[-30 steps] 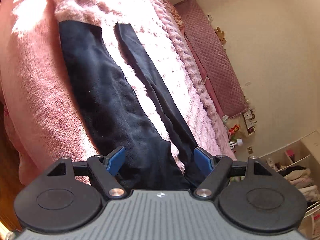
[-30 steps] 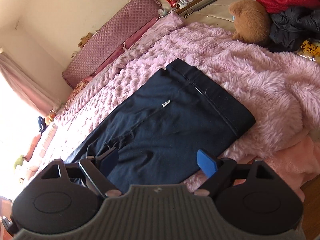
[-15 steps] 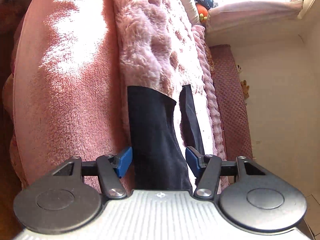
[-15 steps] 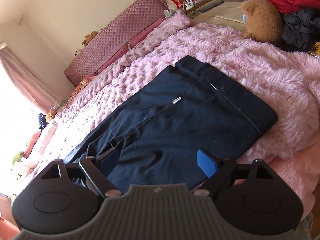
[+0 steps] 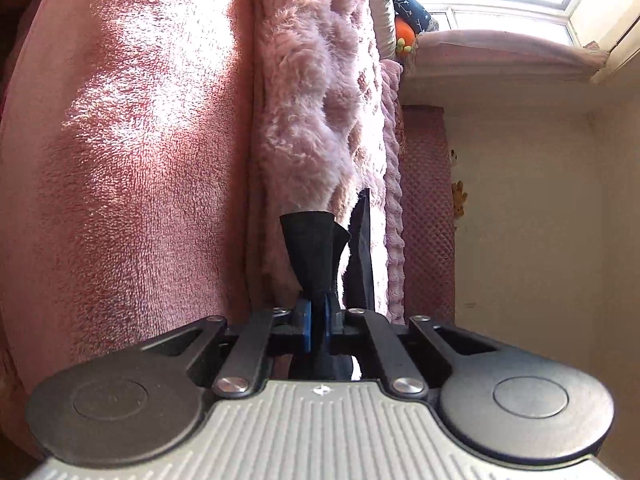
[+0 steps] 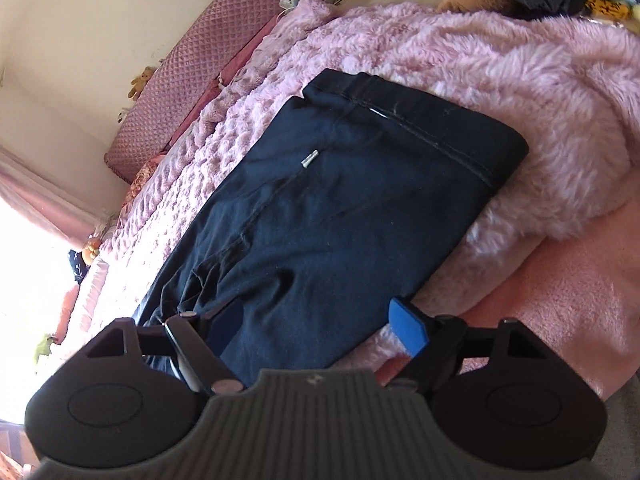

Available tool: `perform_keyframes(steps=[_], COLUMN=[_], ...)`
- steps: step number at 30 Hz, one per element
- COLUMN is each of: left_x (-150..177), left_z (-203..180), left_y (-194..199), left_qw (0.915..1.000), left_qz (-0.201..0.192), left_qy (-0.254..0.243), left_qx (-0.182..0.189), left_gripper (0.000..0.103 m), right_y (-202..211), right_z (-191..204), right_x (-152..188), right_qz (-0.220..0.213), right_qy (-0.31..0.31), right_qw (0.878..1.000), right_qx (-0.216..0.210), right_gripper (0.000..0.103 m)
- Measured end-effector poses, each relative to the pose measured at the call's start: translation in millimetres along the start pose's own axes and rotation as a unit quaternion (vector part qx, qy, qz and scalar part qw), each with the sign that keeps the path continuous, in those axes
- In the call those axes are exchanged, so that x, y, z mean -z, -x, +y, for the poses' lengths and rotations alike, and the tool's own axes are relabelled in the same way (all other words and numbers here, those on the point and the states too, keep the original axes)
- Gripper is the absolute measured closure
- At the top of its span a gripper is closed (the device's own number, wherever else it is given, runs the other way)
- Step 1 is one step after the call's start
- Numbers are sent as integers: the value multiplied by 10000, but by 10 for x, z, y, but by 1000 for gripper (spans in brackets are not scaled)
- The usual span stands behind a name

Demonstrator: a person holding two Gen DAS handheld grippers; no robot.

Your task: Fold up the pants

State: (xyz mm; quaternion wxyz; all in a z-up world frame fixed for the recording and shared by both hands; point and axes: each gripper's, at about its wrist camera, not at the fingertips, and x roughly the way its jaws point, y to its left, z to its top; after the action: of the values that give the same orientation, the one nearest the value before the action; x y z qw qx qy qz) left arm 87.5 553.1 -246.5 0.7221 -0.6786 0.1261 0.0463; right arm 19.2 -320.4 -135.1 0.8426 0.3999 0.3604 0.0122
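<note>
Leg hem clamped by left gripper (image 5: 316,326); first fold is judged started.
Right gripper (image 6: 316,328) is held wide over pants (image 6: 340,216), waistband at 1 o'clock on pink blanket (image 6: 520,60); hem to be carried waistward next.

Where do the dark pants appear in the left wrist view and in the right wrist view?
Left wrist: the pants are at lower centre, one leg end pinched in the left gripper.
Right wrist: the pants fill the centre, waistband at upper right.
Shared landmark: the quilted headboard.
</note>
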Motion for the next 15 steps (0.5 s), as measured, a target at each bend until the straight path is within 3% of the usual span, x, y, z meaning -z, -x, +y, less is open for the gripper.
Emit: perform_keyframes(steps=[4,5,9,13,15], left_x=[42,41,-5,-8,20], left_z=[1,-22,-120,-80,-75], left_y=[62,69,-76,-284,-283], left_qw=[9970,9969,9987,9971,9977], left_qz=[135,126,317,380,321], left_qy=[262,214,180,381,325], left_qx=[719,752,347,-542,-510], left_gripper=[99,99,96,94,94], right_y=[65,76,88,80,83], right_z=[-109,-118,-132,-137,-155], right_x=[-34,-39,-39,-24,-39], right_qz=[-129,-157,-168,-160,-176], right_qy=[-325,-334,-327,-340,-358], right_qw=[9994,9993,9993,9992,9992], right_qx=[11,30,74,100,38], right_gripper=[27,27,27,27,26])
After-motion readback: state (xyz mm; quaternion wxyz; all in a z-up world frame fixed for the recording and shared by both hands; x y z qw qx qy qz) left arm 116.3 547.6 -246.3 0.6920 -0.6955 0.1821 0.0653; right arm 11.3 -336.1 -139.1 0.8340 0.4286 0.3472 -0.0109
